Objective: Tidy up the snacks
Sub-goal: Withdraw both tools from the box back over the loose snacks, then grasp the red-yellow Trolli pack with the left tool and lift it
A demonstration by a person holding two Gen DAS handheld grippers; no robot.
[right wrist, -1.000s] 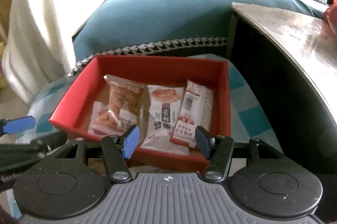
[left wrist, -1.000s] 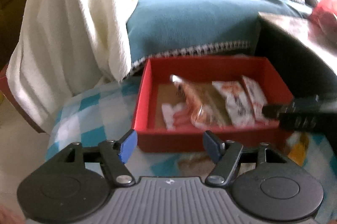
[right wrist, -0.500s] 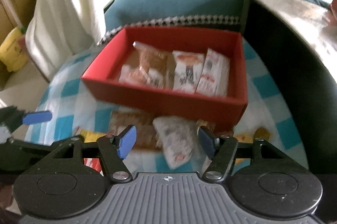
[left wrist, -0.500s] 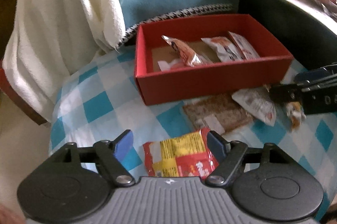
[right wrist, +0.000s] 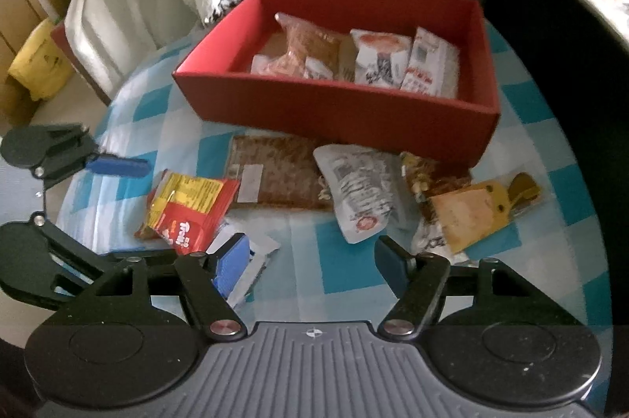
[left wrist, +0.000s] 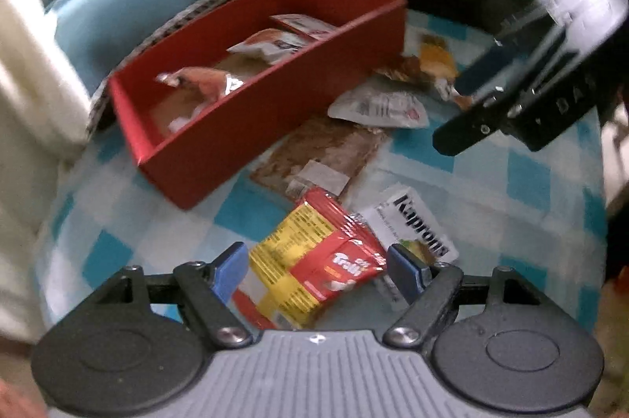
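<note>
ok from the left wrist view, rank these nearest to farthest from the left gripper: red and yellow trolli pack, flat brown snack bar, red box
1. Red and yellow Trolli pack: nearest, lying between the open fingers of the left gripper.
2. Flat brown snack bar: on the checked cloth just beyond the pack, in front of the box.
3. Red box: farthest, up and left, with packets inside.

Red box (right wrist: pixel 354 111): matt card walls, brown card floor. Red-and-yellow snack packet (left wrist: pixel 314 261): glossy crinkled foil-like film. White sachet (right wrist: pixel 359 194): smooth plastic film, slight sheen. Checked cloth (right wrist: pixel 354 268) over the worktop: woven, matt. Left hand-held gripper (left wrist: pixel 318 270): matt black plastic links, ribbed grey body, bright metal pivot screws, blue pads (left wrist: pixel 230 272).
</note>
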